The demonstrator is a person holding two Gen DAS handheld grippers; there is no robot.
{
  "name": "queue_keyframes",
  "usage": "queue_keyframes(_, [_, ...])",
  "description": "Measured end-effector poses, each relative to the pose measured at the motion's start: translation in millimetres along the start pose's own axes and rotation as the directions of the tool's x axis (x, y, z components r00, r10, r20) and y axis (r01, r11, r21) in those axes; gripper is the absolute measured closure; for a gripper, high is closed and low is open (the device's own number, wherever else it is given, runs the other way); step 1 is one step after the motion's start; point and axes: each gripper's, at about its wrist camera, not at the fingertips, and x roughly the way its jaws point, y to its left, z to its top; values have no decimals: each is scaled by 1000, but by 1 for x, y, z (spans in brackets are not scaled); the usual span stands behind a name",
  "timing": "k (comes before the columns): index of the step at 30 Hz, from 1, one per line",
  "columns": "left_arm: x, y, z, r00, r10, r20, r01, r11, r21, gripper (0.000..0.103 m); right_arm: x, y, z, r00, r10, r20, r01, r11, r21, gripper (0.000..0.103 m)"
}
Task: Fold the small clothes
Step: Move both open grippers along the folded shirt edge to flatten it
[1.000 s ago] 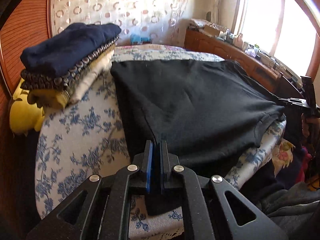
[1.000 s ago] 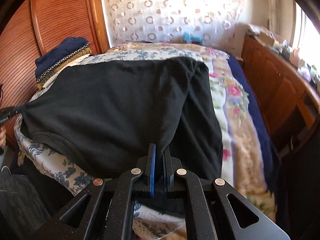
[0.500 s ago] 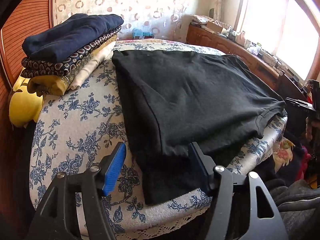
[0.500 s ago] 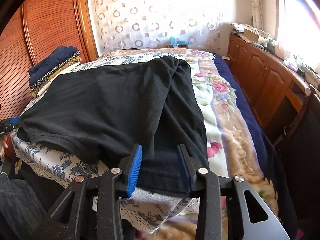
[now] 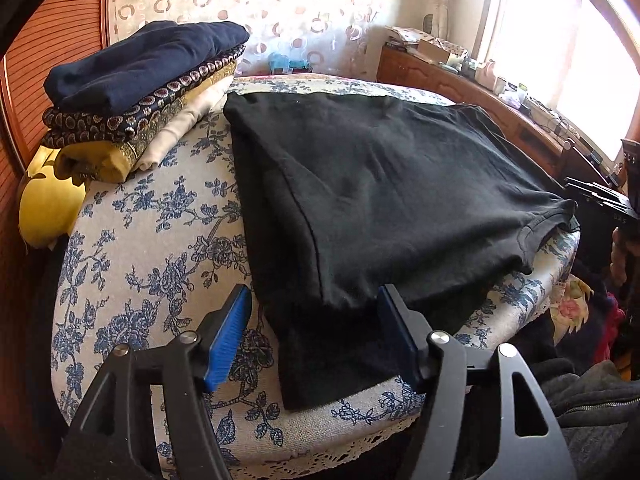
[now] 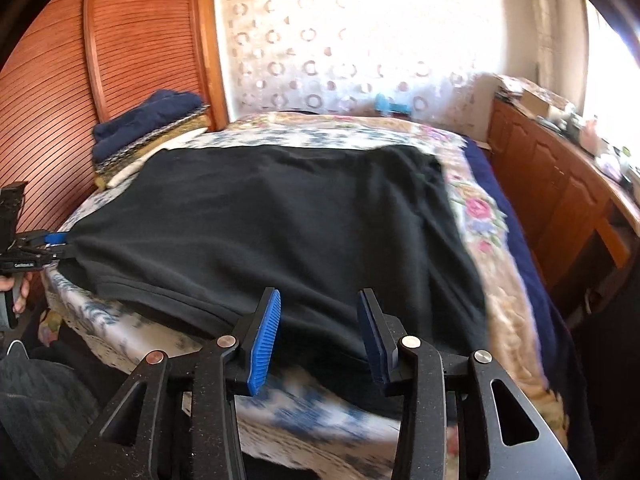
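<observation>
Left wrist view: we see a bed under a white cover printed with blue flowers, lace along its near edge. A black garment, folded flat, fills the centre and right of the frame; its near corner lies at lower centre. The left gripper sits at the bottom, its fingers well apart with that corner between them; the blue pads do not press the cloth. These jaws have just been opening. At upper left a stack of folded clothes, navy on top, patterned and yellow below, rests on the bed against a slatted wooden panel. Behind, a curtain printed with rings; at upper right, a bright window above a cluttered wooden cabinet.

Right wrist view: the garment spreads across the middle of the frame, its near edge hanging toward the bottom. The right gripper at bottom centre has its fingers parted about halfway, with cloth between them but not pinched; they too have just been opening. A pink-flowered blanket and a navy strip run down the right side of the bed. At left edge, a hand holds the other gripper.
</observation>
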Motion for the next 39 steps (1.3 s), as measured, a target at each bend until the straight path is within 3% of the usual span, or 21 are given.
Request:
queue_keyframes(9, [-1,4,-4,1000,3,14,-2,999,-34,37,63,65,24,994,111,-25,-113,987,-111,62])
queue_keyframes(17, [-12,16,-2,997,2,76,6,995,-102,37,113,86,23,991,94,-96,-110,979,-170,61])
queue_keyframes(24, [-10,21,0,996,-23,86,35,989,-142,37,126,89,23,995,81,-66,-91,983,-159,37])
queue_keyframes(27, [-5,20,0,997,-25,70,35,989,-143,47,125,87,18,997,65,-51,-72,987,-141,27])
queue_keyframes(36, [4,17,-3,999,-13,49,20,990,-141,48,117,95,3,999,45,2,-44,992,-120,19])
queue_keyframes(39, [5,15,-2,999,-16,48,23,991,-135,61,114,96,0,999,46,12,-44,992,-122,18])
